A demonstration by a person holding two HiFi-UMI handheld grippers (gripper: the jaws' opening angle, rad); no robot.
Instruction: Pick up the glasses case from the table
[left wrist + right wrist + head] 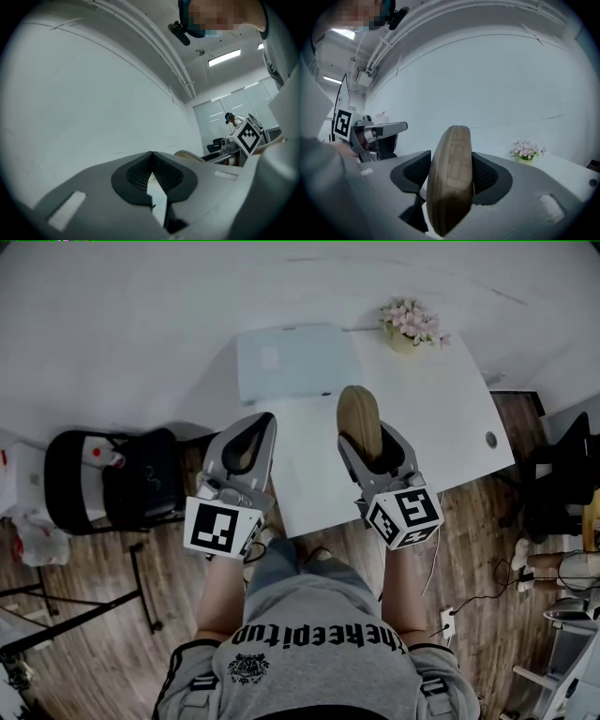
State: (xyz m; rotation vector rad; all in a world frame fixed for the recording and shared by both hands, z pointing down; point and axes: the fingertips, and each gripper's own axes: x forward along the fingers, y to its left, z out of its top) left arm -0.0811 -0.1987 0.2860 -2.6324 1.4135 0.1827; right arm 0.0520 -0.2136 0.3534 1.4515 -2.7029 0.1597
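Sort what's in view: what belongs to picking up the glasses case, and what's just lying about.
Job in hand: glasses case, clamped in the right hand-held gripper; white table.

Lying about: flower pot; pale flat item on the table; black chair; left hand-held gripper, shut and empty.

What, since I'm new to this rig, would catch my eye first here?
The brown glasses case stands out first, clamped on edge in the right gripper over the white table. Beside it the left gripper is shut and empty, and a small pot of pink flowers sits at the table's far corner.
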